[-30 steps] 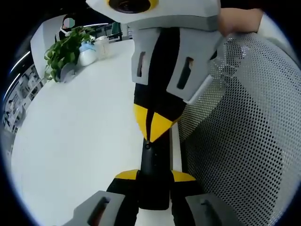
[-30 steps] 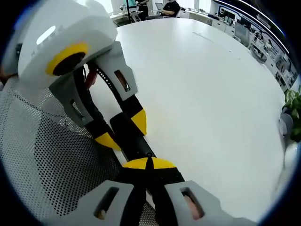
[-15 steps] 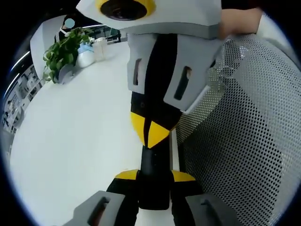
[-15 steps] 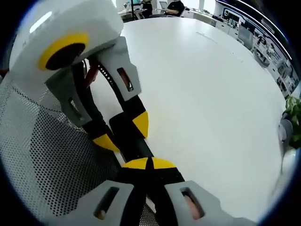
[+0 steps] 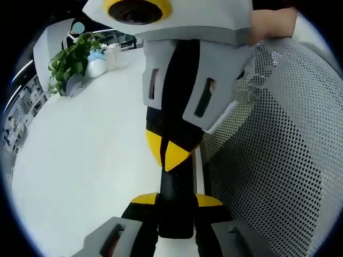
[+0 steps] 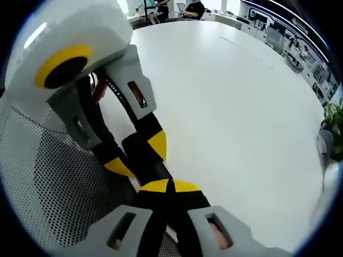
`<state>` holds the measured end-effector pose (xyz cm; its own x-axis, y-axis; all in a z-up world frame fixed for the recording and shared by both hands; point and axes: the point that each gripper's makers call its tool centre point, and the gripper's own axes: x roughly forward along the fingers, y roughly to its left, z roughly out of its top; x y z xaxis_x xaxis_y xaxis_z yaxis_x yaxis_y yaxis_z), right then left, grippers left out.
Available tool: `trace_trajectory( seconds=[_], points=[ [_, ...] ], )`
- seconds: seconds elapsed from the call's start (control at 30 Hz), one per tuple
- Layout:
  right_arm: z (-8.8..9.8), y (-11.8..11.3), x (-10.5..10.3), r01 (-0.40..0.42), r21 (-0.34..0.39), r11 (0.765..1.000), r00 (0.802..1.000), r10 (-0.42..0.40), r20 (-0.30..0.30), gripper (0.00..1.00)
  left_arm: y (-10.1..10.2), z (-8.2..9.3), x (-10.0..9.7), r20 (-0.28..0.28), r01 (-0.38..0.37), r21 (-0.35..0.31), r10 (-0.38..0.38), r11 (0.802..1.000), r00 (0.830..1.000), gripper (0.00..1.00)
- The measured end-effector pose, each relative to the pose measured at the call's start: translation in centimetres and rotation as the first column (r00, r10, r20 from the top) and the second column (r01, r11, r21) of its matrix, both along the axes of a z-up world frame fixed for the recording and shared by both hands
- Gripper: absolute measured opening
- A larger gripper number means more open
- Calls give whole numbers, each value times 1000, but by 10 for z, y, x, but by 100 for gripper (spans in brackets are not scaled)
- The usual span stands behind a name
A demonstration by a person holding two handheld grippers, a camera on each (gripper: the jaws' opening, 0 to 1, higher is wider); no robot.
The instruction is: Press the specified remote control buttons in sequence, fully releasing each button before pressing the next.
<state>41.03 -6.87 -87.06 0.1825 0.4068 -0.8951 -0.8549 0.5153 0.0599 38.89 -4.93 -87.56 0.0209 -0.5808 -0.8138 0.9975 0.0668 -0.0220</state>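
One broad white table (image 5: 80,155) underneath, with a perforated mesh chair back (image 5: 278,160) along its edge. Two grippers meeting over a slim black remote control (image 5: 174,201): left gripper (image 5: 175,202) clamped on its near end, right gripper (image 6: 169,187) pinched shut, yellow tips touching, pressing down on its top. Far off, a potted plant (image 5: 72,56) beside a small white cup (image 5: 114,53).

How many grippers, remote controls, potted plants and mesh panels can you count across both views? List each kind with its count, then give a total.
grippers: 2 (left gripper, right gripper)
remote control: 1
potted plant: 1
mesh panel: 1
Total: 5
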Motion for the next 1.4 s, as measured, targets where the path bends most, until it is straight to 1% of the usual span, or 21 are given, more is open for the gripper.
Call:
trace_trajectory(
  seconds=[0.1, 0.17, 0.3, 0.33, 0.4, 0.77, 0.97, 1.1, 1.4],
  points=[
    [1, 1, -1, -5, 3, 1000, 1000, 5, -1, 0, 0, 0, 0, 2, 1, 1, -1, 1000, 1000, 24],
    [1, 2, -2, -28, -4, 1000, 999, 28, 17, 0, 0, 0, 0, 3, 3, 2, -3, 1000, 1000, 24],
    [0, 2, -1, -31, -16, 999, 999, 32, 26, 0, 0, 0, 0, 5, 6, 2, -6, 1000, 1000, 24],
    [0, 2, -1, -27, -16, 1000, 999, 27, 24, 0, 0, 0, 0, 6, 6, 2, -6, 1000, 1000, 24],
    [0, 1, 0, 12, -5, 1000, 1000, -12, -4, 0, 0, 0, 0, 7, 6, 3, -6, 1000, 1000, 24],
    [0, 1, 0, 39, 32, 999, 999, -39, -17, 0, 0, 0, 0, 6, 5, 0, -5, 1000, 1000, 24],
    [1, 1, -1, 61, 41, 997, 998, -60, -35, 0, 1, 0, 0, 7, 8, 0, -8, 1000, 1000, 24],
    [1, 0, -1, 89, 40, 995, 994, -86, -62, 0, 1, 0, 0, 7, 9, 1, -9, 1000, 1000, 24],
    [1, -3, -5, 84, 30, 996, 993, -81, -85, 0, 0, 0, 0, 6, 7, 4, -7, 1000, 1000, 24]
  ],
)
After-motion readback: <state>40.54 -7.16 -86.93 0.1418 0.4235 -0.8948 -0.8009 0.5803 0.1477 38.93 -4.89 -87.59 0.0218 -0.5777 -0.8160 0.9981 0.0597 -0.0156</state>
